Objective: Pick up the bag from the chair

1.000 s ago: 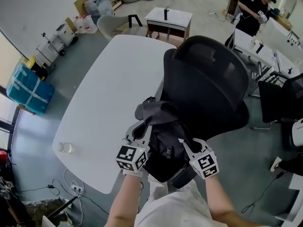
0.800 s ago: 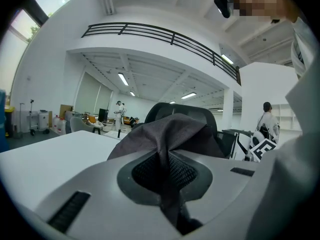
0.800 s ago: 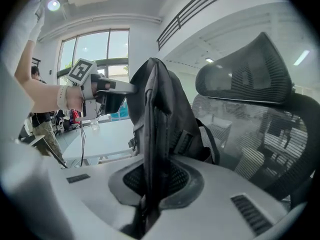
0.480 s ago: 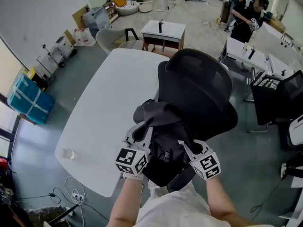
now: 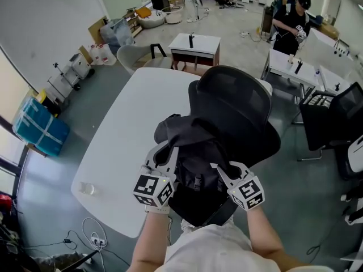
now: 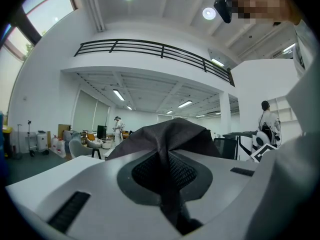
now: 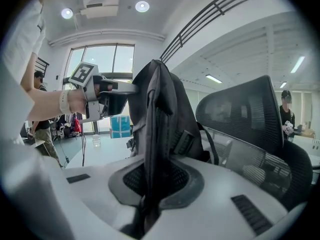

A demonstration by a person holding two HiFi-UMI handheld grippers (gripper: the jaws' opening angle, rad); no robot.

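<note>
**Bag (image 5: 195, 171) pinched at two folds, close in front of the chair (image 5: 235, 103)**

Bag and chair sit off the table's (image 5: 130, 123) near right edge. The bag is between the person and the chair's mesh back (image 7: 240, 114). Its bottom and the seat are covered in the head view, so I cannot tell whether they touch.

The left gripper (image 6: 162, 171) has its jaws fully together on a fold of dark cloth, which rises from the pinch into a tented peak. The right gripper (image 7: 150, 184) is clamped nearly as tight on another upright fold at the bag's other side. A buckle (image 7: 184, 141) and a thin strap (image 7: 212, 146) show just past that fold. In the head view both grippers bury their tips in the upper part of the bag, one on each side.

Handling, as a judgement:
- **Stiffness:** the shell is soft and limp. It creases and bunches wherever it is gripped, so it will sag and swing rather than keep its shape.
- **Weight:** the cloth is drawn taut at each pinch, which suggests a moderate weight, neither empty nor heavy.
- **Surface:** the woven material looks matte and should not be very slippery. Even so, a thin fold can creep out of closed pads under load.
- **Fragility:** nothing about the bag looks fragile.
- **Where to hold:** a doubled seam, the strap webbing or the top edge would be firmer than loose panel cloth. Two holds set apart, as here, should keep the bag level and stop it twisting.
</note>
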